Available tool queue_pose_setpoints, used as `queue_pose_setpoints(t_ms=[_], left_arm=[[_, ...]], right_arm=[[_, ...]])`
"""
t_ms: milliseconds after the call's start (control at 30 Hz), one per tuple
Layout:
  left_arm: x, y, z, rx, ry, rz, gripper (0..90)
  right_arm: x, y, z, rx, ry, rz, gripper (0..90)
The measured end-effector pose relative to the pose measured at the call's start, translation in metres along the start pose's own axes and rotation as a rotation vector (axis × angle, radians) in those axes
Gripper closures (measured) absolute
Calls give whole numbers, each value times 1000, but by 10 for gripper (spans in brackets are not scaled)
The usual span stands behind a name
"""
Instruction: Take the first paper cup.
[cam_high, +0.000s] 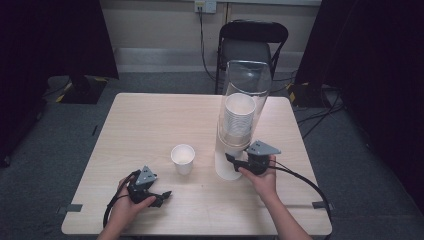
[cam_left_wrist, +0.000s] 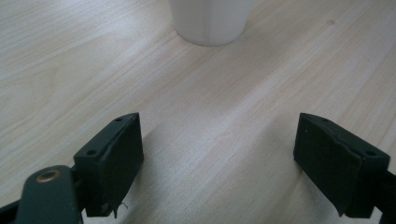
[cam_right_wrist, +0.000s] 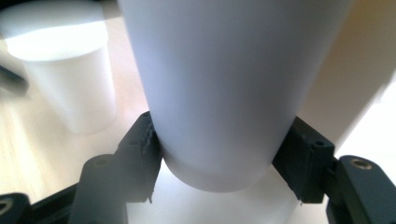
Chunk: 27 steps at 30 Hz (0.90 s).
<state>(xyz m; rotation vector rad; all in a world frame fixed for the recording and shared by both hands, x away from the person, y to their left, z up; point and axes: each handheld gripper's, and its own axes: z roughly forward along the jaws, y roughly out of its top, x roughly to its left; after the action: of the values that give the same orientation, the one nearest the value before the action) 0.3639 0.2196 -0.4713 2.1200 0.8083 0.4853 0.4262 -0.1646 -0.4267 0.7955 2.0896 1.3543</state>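
A tall clear dispenser tube stands on the table right of centre, holding a stack of white paper cups. The lowest white cup sticks out below the tube. My right gripper is shut on it, one jaw pressed against each side near its bottom rim. A single white cup stands upright on the table to the left of the tube. My left gripper rests low near the front edge, open and empty, pointing toward that cup.
The light wooden table has bare surface at its left and back. A black chair stands behind the far edge. Cables lie on the grey floor at right. Dark curtains hang on both sides.
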Motion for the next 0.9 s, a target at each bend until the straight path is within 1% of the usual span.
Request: queue_pose_setpoints(t_ms=[33,67,100,133,167,200,233,267,300,333,400,467,533,567,700,800,833,900], left_arm=[[-1,0,0,0,-5,-13,154],[0,0,0,0,-6,-10,155],[0,0,0,0,-8,-12,154],[0,0,0,1,-7,-8,154],[0,0,0,-1,-9,-17,154],[0,0,0,6,-8,-8,156],[0,0,0,8,-6,-3,156],[0,0,0,6,-7,-8,156],[0,0,0,8,-6,-3,155],[1,0,0,8,-5,6,156],[0,0,0,7,-7,-7,156],[1,0,0,8,-6,-2,156],[0,0,0,7,-8,-7,156],[1,0,0,8,-6,-1,156],[1,0,0,8,-6,-2,156],[0,0,0,1,-7,-15,156],[0,0,0,1,-4,-11,155],[0,0,0,0,-5,-12,155]], right_arm=[[1,-17,5,46,-2,0,373],[1,-26,7,68,-3,24,372],[1,-24,4,5,11,55,371],[0,-22,3,0,10,60,369],[-2,-19,3,23,4,32,368],[-4,-17,2,38,4,21,366],[-7,-16,2,56,19,22,365],[-8,-16,1,70,18,2,364],[-9,-16,0,84,18,-13,363],[-11,-18,0,90,29,-8,362],[-11,-23,-1,105,38,-8,361],[-12,-28,-4,117,37,2,361],[-13,-32,-7,134,34,-5,360],[-14,-33,-10,137,28,-6,360],[-20,-37,-17,147,16,1,360],[-23,-40,-21,159,8,-10,360],[-23,-41,-23,156,11,-8,360],[-25,-43,-27,167,-3,-11,360]])
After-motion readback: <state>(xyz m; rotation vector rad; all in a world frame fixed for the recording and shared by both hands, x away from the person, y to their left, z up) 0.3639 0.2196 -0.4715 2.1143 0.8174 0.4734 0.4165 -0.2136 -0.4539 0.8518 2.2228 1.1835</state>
